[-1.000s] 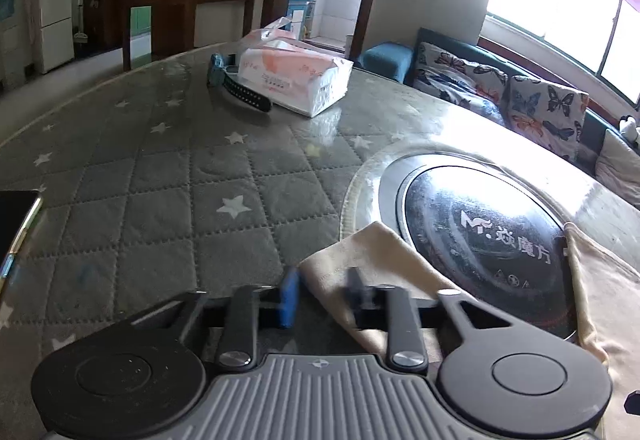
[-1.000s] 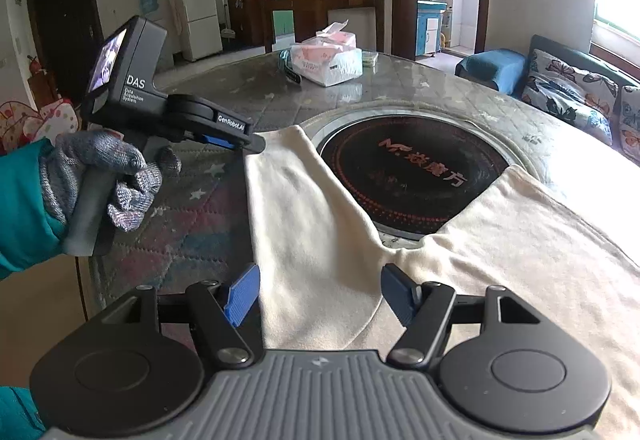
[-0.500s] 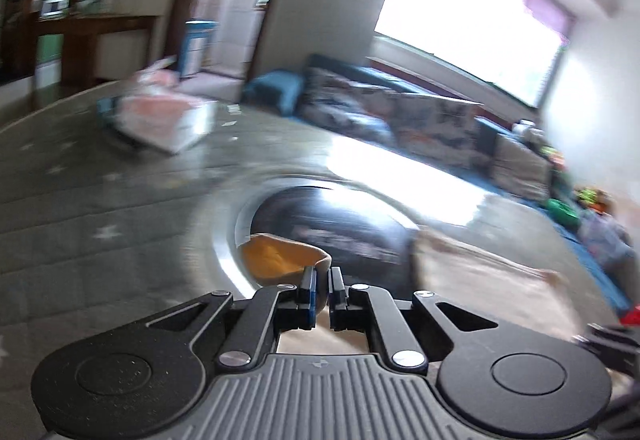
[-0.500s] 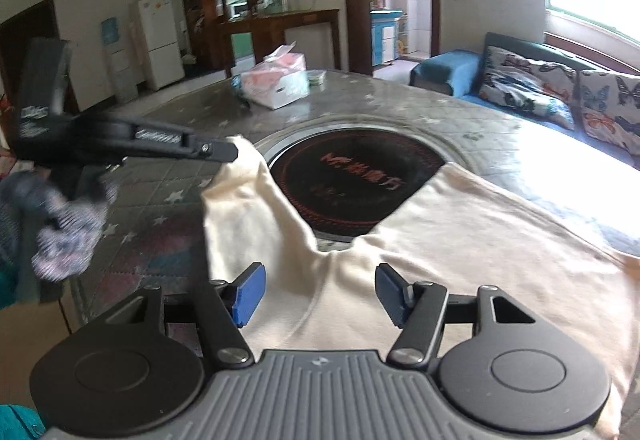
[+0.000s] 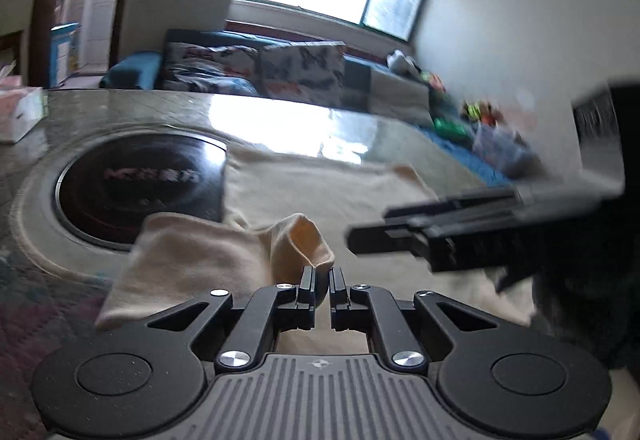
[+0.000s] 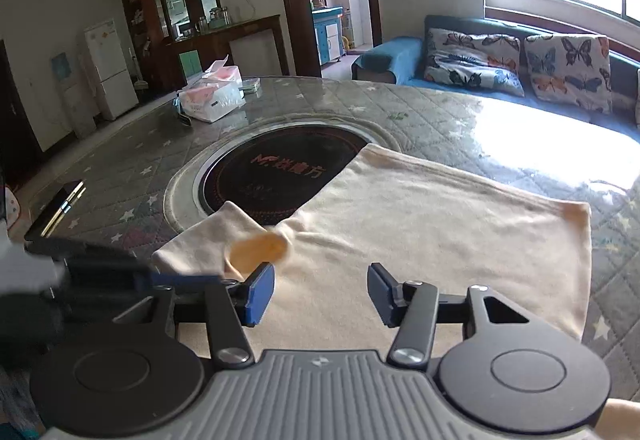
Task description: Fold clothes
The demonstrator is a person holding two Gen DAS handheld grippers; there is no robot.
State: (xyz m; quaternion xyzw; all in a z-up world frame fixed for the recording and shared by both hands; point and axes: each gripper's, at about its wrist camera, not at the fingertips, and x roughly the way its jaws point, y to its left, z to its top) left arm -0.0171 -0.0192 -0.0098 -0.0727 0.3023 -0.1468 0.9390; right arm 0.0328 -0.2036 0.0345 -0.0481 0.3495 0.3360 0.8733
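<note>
A cream shirt (image 6: 420, 224) lies flat on the round quilted table (image 6: 400, 104), partly over the black cooktop (image 6: 272, 172). My left gripper (image 5: 320, 286) pinches the shirt's sleeve (image 5: 192, 252) near its cuff (image 5: 308, 244), which stands raised and folded toward the body; its jaws are starting to open, with cloth still between them. In the right wrist view the same lifted sleeve (image 6: 208, 236) is blurred, and the left gripper (image 6: 224, 280) comes in from the left. My right gripper (image 6: 320, 290) hovers over the shirt body, jaws closing with nothing gripped. It appears blurred in the left wrist view (image 5: 360, 240).
A tissue pack (image 6: 212, 96) sits at the table's far left side. A dark flat phone-like object (image 6: 56, 208) lies near the left edge. Behind the table stands a sofa with butterfly cushions (image 6: 500, 60) under a bright window.
My left gripper shut on the sleeve, lifted it and carried it rightward toward the shirt body, swinging to face the window. The right gripper's jaws narrowed as it shifted over the shirt.
</note>
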